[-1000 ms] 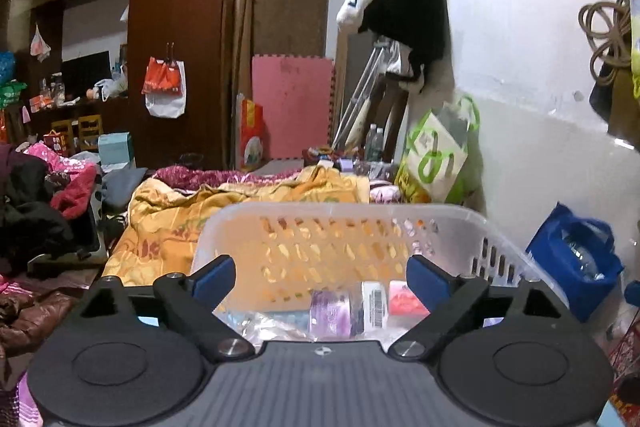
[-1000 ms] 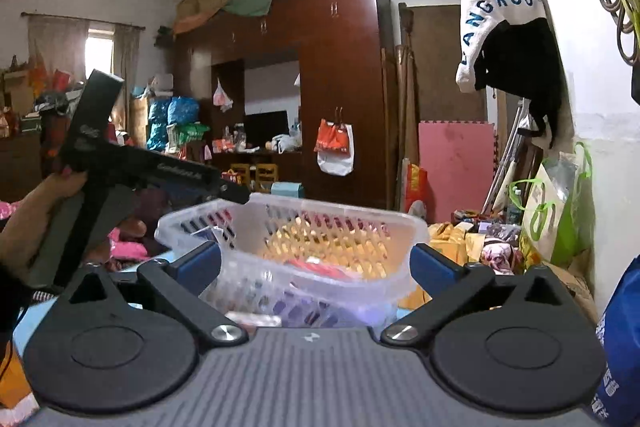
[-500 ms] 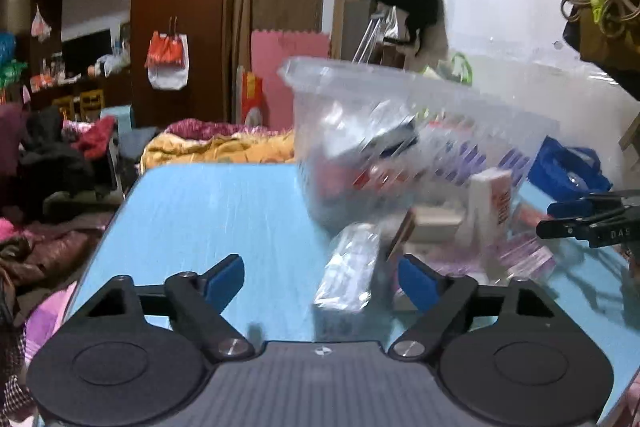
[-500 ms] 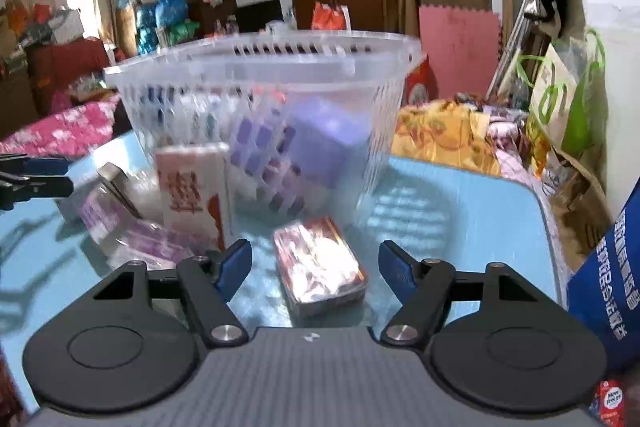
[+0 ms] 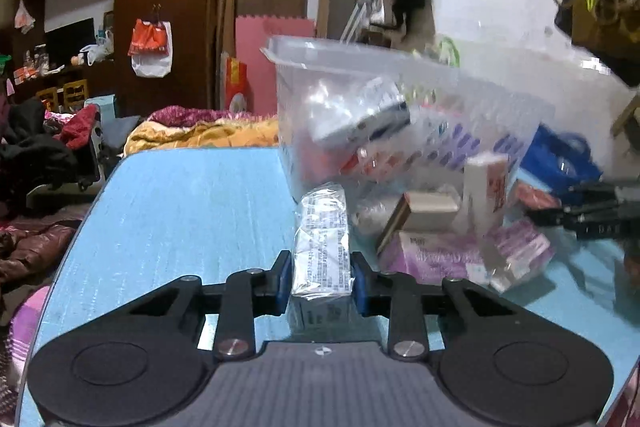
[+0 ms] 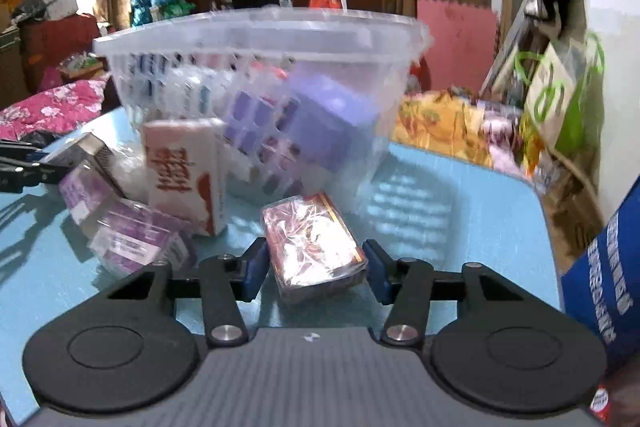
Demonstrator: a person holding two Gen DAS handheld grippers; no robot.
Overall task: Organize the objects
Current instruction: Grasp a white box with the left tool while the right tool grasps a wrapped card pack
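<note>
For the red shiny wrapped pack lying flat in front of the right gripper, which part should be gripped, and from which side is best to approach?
Grip the red wrapped pack across its two long side edges near the close end, coming in low from the front. It lies flat on the blue table, long axis pointing toward the clear basket. The right gripper already brackets it, with gaps both sides. The glossy film may slip, so squeeze squarely.

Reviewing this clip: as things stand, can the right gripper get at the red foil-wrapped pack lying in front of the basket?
Probably yes. The red foil-wrapped pack lies flat on the blue table, already between the right gripper's open fingers, with nothing over it. A small gap shows on each side, so it is not yet clamped.
</note>
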